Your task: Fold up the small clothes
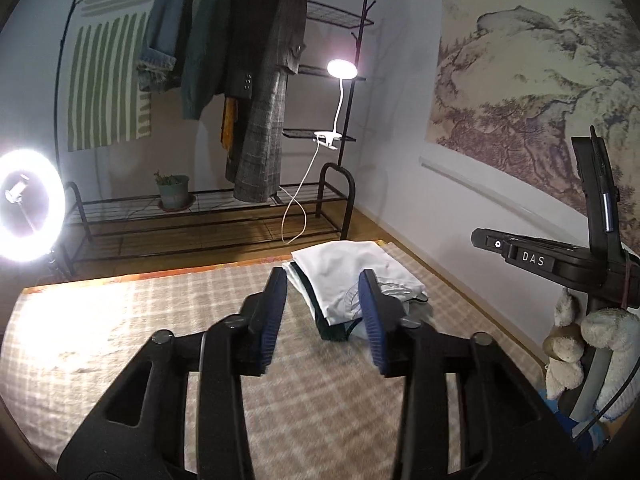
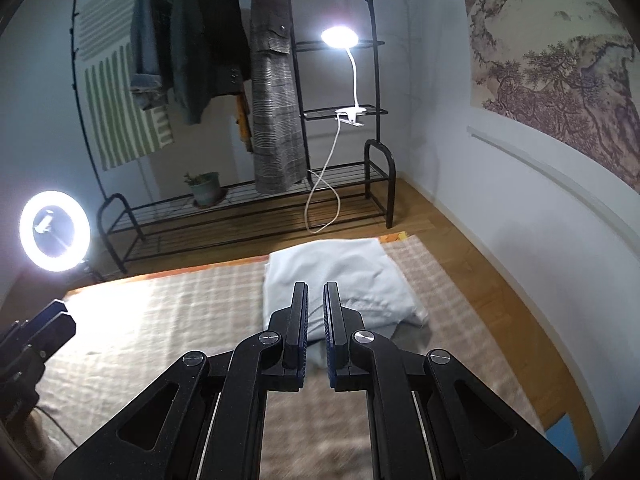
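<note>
A stack of folded small clothes [image 1: 352, 280], white on top with dark green edges below, lies at the far right of the checked beige blanket [image 1: 140, 340]. My left gripper [image 1: 324, 292] is open and empty, above the blanket just before the stack. In the right wrist view the stack [image 2: 340, 280] shows as a white folded pile. My right gripper [image 2: 316, 300] hovers over its near edge with the jaws nearly closed, a narrow gap between them and nothing held. The left gripper [image 2: 44, 328] shows at that view's left edge.
A black clothes rack [image 1: 200, 208] with hanging coats, a potted plant [image 1: 174, 192] and a clip lamp [image 1: 340, 70] stands behind the blanket. A ring light [image 1: 28, 204] glows at left. A stand with a phone holder [image 1: 592, 256] and plush toys [image 1: 580, 344] is at right, near the wall.
</note>
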`<action>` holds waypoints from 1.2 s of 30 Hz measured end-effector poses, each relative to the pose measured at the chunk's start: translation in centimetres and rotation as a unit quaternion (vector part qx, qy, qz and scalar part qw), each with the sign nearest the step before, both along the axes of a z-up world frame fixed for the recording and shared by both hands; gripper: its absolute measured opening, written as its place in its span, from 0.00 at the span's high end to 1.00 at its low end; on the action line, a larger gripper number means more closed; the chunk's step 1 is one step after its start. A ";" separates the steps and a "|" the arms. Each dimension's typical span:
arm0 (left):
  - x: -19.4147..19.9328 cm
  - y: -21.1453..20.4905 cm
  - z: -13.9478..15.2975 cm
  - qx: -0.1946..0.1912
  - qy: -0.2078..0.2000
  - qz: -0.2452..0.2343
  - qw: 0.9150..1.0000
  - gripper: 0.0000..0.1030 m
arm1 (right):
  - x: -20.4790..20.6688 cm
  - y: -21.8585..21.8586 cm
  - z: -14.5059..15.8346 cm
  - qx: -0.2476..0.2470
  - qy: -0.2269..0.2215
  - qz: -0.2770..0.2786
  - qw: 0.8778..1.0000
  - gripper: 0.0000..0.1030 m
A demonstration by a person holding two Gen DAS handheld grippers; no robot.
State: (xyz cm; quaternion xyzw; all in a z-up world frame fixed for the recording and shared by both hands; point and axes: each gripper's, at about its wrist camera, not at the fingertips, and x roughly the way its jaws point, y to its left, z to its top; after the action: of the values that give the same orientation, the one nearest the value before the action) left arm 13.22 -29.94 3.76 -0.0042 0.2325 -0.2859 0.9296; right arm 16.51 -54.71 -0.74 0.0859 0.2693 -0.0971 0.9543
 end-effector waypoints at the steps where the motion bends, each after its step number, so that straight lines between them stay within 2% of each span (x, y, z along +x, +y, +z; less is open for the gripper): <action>1: -0.8 0.7 0.1 0.001 0.000 -0.003 1.000 0.63 | -0.7 0.5 0.0 0.002 -0.002 0.001 1.000 0.94; 4: -2.5 2.1 -0.1 0.003 0.001 -0.009 1.000 0.62 | -2.9 2.2 -0.1 0.011 -0.009 0.003 1.000 0.94; 7: -4.4 3.6 -0.6 0.006 0.000 -0.013 1.000 0.48 | -4.5 3.7 -0.7 0.012 -0.014 -0.002 1.000 0.94; 8: -5.0 4.1 -0.9 0.007 -0.001 -0.013 1.000 0.46 | -5.1 4.2 -1.1 0.013 -0.015 -0.003 1.000 0.91; 10: -6.0 4.8 -1.5 0.014 -0.003 -0.013 1.000 0.46 | -6.3 5.3 -1.8 0.013 -0.017 -0.010 1.000 0.72; 11: -6.3 5.0 -1.8 0.017 -0.001 -0.013 1.000 0.45 | -6.9 5.6 -2.2 0.013 -0.020 -0.014 1.000 0.54; 12: -6.6 5.3 -2.2 0.018 0.001 -0.013 1.000 0.45 | -7.4 6.0 -2.5 0.013 -0.026 -0.019 0.999 0.50; 14: -6.9 5.9 -3.1 0.019 0.010 -0.011 1.000 0.38 | -8.4 6.3 -3.4 0.017 -0.036 -0.028 0.999 0.50; 17: -7.4 6.4 -4.1 0.023 0.010 -0.006 1.000 0.36 | -9.1 6.6 -4.8 0.035 -0.033 -0.031 0.998 0.49; 22: -8.1 6.6 -5.4 0.029 0.004 -0.007 1.000 0.30 | -9.0 7.0 -6.7 0.027 -0.019 -0.040 0.999 0.48; 25: -8.1 6.7 -5.9 0.033 0.008 -0.008 0.999 0.26 | -9.0 7.3 -7.6 0.020 -0.013 -0.047 0.999 0.42; 28: -8.2 7.0 -6.2 0.037 0.007 -0.006 0.999 0.22 | -9.3 7.8 -8.0 0.015 -0.014 -0.052 0.998 0.41; 32: -8.7 7.1 -6.1 0.045 -0.004 -0.004 0.999 0.13 | -9.7 8.7 -7.7 -0.002 -0.030 -0.054 0.998 0.26; 36: -9.4 7.0 -6.0 0.058 -0.024 0.001 0.998 0.06 | -9.4 8.6 -7.5 -0.007 -0.037 -0.053 0.998 0.24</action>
State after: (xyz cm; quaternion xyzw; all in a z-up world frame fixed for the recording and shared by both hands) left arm 3.77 -22.93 -2.27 0.0558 0.2266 -0.2708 0.9339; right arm 7.07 -46.14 -8.26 0.0969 0.2279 -0.1459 0.9578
